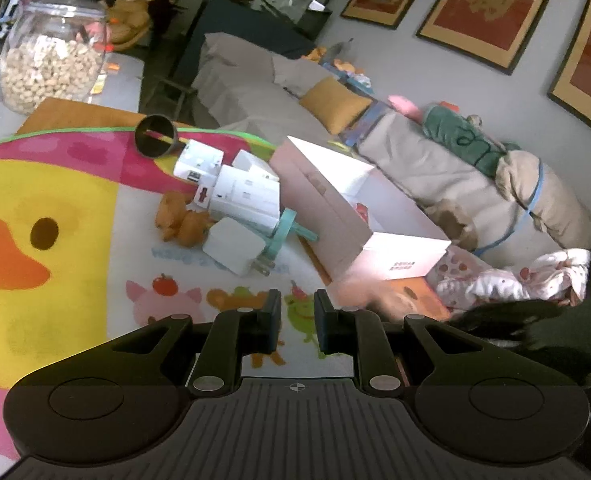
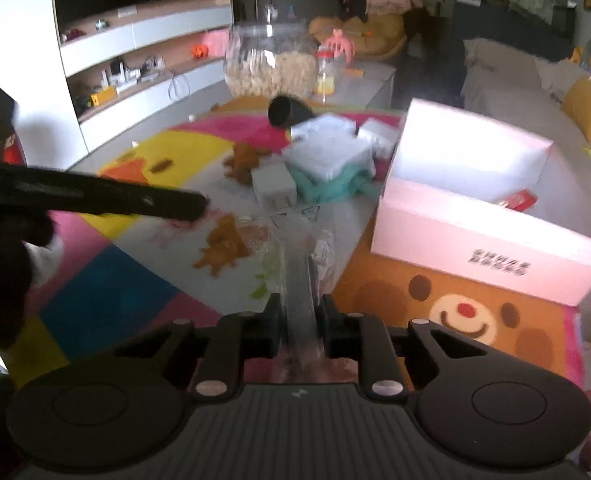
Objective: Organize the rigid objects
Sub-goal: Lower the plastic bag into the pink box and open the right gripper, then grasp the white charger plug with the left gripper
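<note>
A clear plastic piece is pinched in the right gripper near the pink box; left gripper spread, empty.

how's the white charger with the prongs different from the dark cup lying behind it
The white charger is a flat, boxy block with metal prongs; the dark cup is a round, hollow cylinder. The charger sits nearest the left gripper; the cup lies tipped over at the pile's far edge. Both rest on the play mat.
</note>
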`<state>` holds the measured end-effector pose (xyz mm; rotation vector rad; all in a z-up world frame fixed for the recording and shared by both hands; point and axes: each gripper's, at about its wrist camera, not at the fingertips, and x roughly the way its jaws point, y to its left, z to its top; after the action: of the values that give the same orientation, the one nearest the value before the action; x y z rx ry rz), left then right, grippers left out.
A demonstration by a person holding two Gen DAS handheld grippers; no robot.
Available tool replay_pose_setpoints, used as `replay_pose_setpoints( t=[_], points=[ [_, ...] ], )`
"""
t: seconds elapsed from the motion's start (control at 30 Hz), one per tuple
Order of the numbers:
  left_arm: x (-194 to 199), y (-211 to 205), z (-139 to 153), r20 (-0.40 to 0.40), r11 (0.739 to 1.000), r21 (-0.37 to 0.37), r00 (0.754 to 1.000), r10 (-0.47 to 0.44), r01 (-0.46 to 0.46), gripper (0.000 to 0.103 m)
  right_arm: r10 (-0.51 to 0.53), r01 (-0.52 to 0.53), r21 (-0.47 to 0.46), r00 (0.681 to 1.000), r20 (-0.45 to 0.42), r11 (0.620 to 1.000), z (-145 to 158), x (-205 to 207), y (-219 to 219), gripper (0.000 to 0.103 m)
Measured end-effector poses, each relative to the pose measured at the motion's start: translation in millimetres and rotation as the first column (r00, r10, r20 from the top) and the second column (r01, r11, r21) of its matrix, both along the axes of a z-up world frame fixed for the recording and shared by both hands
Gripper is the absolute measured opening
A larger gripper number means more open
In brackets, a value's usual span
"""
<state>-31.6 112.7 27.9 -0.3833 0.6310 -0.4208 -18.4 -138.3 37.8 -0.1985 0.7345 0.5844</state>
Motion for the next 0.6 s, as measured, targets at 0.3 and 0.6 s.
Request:
replay_pose_setpoints(
  t=[0.3, 0.6],
  points=[
    [2.2, -4.2, -5.9, -0.015, 1.0, 0.022, 1.0, 0.001, -0.001, 0.019, -0.285, 0.257, 0.139, 0.927, 0.246, 0.956, 105.5, 38.4, -36.6, 0.028],
    [8.8, -0.9, -10.7, -0.005, 0.977, 0.189, 0.995, 0.101, -0.099, 0.019, -0.38, 0.372, 0.078, 0.907, 0.183, 0.925, 73.6, 77.8, -37.9, 0.068]
  ],
)
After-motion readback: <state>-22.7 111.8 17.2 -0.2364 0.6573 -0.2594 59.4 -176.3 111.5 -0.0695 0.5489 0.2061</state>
